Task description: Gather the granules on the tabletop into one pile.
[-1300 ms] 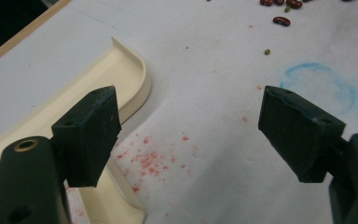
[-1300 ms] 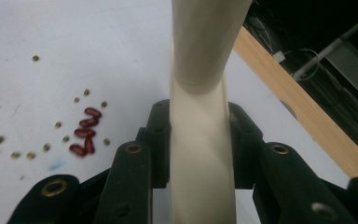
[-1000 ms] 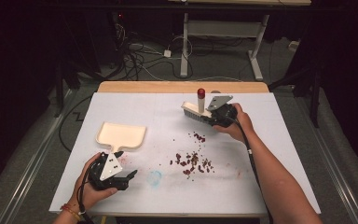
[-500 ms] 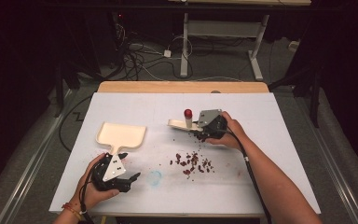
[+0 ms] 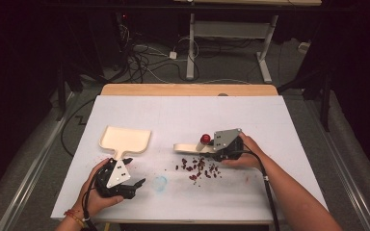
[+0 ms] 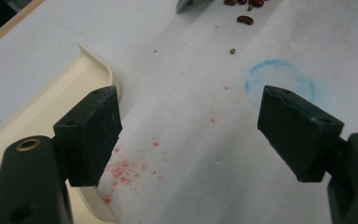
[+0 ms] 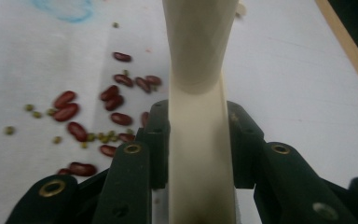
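Cream plastic brush [image 5: 189, 147], gripped by its handle [image 7: 200, 154] in the right gripper [image 5: 223, 150]: the jaws are clamping the handle from both sides, with the brush head reaching out ahead of them toward the person's left. A red knob [image 5: 205, 138] is sitting on top of the brush, just in front of the gripper. Likely reason for the low, level hold: keeps the bristle edge down near the tabletop for sweeping.

Red beans [image 5: 198, 166] and small green ones [image 7: 32, 111] are lying scattered directly beside and below the brush, on the near side of the right gripper. The brush is standing at the far edge of the spill, so a pull toward the person's left would push the pile along.

Farther out, the left gripper [image 5: 127, 179] is hovering with jaws wide apart, nothing between them. Cream dustpan [image 5: 125, 139] is lying just ahead of it, handle pointing back toward the jaws; its rim [image 6: 98, 58] is touching the left jaw's outer side. Probably waiting to take the handle and steady the pan.

White table sheet [image 5: 183, 110] is carrying a faint blue ring [image 6: 279, 77] and red smears [image 6: 126, 165] between pan and beans.
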Tool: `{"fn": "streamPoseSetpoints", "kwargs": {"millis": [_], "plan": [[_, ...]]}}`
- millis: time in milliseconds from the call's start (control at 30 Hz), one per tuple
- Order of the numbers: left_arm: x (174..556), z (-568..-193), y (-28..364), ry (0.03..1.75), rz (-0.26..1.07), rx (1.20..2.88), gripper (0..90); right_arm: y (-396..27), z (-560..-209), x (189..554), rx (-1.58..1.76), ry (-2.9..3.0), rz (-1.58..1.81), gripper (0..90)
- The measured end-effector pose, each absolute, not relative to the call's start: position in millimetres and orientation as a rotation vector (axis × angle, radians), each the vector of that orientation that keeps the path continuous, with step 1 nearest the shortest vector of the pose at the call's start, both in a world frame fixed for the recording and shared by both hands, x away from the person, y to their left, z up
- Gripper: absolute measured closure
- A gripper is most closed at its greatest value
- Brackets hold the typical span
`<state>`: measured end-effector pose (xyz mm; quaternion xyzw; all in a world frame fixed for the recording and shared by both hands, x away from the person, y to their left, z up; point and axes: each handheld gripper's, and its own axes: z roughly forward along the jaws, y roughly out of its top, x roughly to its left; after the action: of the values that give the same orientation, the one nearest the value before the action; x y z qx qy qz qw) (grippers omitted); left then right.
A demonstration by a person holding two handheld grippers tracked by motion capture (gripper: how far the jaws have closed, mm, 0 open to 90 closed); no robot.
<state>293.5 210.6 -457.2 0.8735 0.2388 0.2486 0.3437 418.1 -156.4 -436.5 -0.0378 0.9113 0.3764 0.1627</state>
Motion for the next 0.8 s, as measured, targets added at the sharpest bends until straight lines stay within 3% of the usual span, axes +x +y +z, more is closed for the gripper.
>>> {"fn": "streamPoseSetpoints", "kwargs": {"millis": [367,800], "plan": [[292,-457,209,0.610,0.641,2.279,20.9,-165,-434,390,-0.141,2.623,1.114,66.9],[292,-458,207,0.592,0.633,2.298,20.9,-171,-430,382,-0.124,2.633,1.142,67.1]]}}
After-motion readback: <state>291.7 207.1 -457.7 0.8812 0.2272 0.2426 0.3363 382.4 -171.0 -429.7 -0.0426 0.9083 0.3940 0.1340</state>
